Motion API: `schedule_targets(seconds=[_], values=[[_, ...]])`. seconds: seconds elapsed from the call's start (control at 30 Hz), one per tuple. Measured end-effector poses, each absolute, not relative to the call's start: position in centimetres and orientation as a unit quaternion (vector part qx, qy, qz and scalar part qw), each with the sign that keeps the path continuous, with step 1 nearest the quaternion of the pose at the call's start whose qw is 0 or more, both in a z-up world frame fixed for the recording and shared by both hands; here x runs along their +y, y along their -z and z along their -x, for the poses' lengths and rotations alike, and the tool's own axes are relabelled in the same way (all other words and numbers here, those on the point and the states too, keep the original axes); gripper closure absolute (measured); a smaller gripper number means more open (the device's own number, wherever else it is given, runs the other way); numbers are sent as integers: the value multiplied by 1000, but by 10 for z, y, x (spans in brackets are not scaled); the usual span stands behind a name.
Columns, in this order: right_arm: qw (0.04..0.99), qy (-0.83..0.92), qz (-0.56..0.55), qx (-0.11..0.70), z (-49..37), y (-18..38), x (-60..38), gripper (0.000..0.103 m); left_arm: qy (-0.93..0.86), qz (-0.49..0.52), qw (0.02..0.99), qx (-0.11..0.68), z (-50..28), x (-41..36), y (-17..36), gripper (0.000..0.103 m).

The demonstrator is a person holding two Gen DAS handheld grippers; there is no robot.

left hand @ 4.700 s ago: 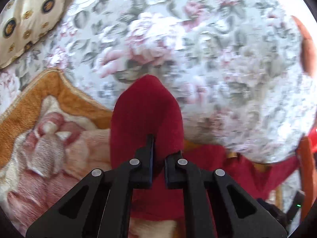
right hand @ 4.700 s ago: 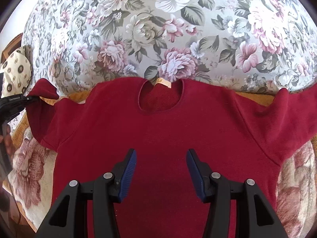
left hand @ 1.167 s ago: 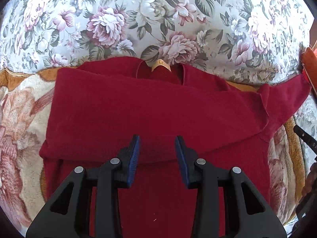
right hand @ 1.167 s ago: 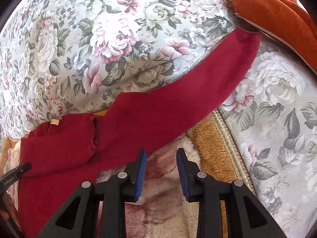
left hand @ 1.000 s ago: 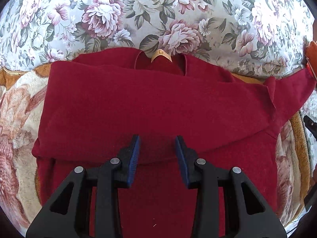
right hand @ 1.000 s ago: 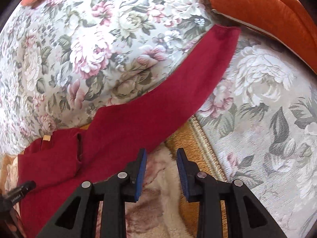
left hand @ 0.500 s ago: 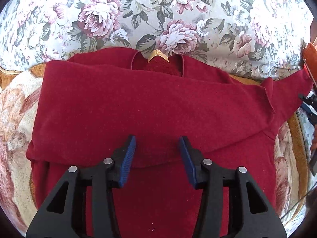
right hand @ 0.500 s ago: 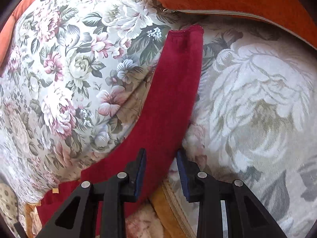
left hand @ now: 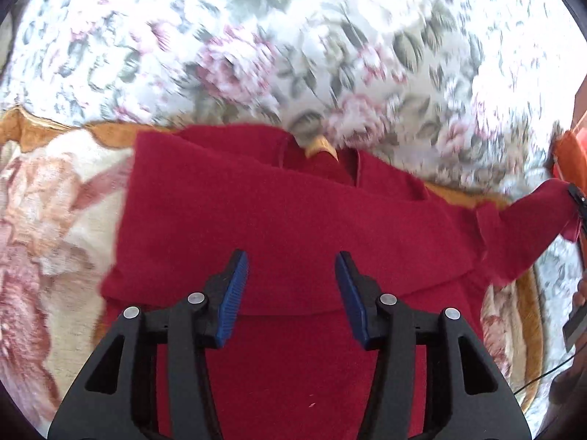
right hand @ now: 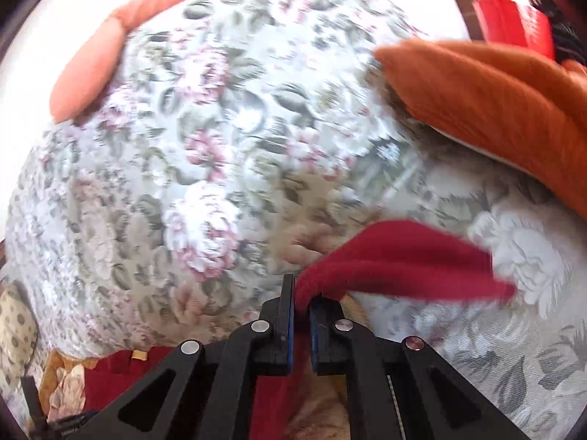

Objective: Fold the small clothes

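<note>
Left wrist view: red knit sweater (left hand: 293, 227) flat on plush blanket (left hand: 47, 198), left sleeve already folded across; left gripper (left hand: 291, 293) spread, empty. Right gripper (right hand: 301, 315) pinches right sleeve (right hand: 400, 267); that fold and body folds remain.

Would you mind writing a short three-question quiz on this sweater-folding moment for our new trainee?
1. True or false: the right gripper is shut on the sleeve of the red sweater.
2. The left gripper is: A) clamped on the collar; B) open above the sweater's body; C) holding the orange cushion.
3. Fill in: the sweater's other sleeve lies folded across its ____.

Key
1. True: its jaws pinch the sleeve near the cuff.
2. B: the blue pads stand apart with nothing between them.
3. Body: it lies across the chest, its lower edge just past the left gripper's fingertips.
</note>
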State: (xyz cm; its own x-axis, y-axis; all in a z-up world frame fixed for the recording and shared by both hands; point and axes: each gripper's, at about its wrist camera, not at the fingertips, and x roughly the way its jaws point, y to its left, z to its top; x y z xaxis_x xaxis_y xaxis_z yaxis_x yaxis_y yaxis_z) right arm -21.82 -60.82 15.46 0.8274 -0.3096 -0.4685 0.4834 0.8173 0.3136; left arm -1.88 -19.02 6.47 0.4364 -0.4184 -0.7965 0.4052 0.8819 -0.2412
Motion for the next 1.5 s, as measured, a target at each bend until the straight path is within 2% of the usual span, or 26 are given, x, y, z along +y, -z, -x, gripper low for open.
schedule_targets(seconds=[0.17,0.33,0.37,0.4,0.43,0.57,0.7,0.77,1.03,1.1,1.13,1.17,1.5], values=[[964,75,-116,226,161,-177,-489,98,216,49,870,441,11,-138,-93,54],[943,-58,-33,327,101,-115,-361,97,186,66,879,435,1,-104,-96,54],[931,-73,-12,358,92,-94,-340,91,184,67,876,442,0,-101,-92,54],[917,-84,14,390,83,-73,-321,80,183,67,872,449,-1,-98,-87,54],[908,-87,31,409,80,-56,-309,78,183,65,870,454,0,-97,-83,54],[904,-90,9,419,81,-44,-314,76,196,53,862,464,4,-101,-71,54],[908,-64,0,414,93,-73,-340,76,217,58,847,481,2,-116,-62,54],[910,-54,-24,411,105,-87,-364,74,229,51,838,493,0,-128,-56,44],[916,21,-90,390,154,-105,-448,72,243,48,814,525,-10,-165,-29,44],[915,28,-105,388,163,-103,-459,72,238,28,816,526,-9,-176,-24,51],[915,33,-108,388,167,-102,-463,72,231,16,821,521,-8,-179,-23,72],[914,38,-110,388,170,-101,-466,72,231,10,824,517,-7,-182,-25,86],[918,70,-127,369,167,-118,-475,72,241,22,870,430,-15,-152,-111,90]])
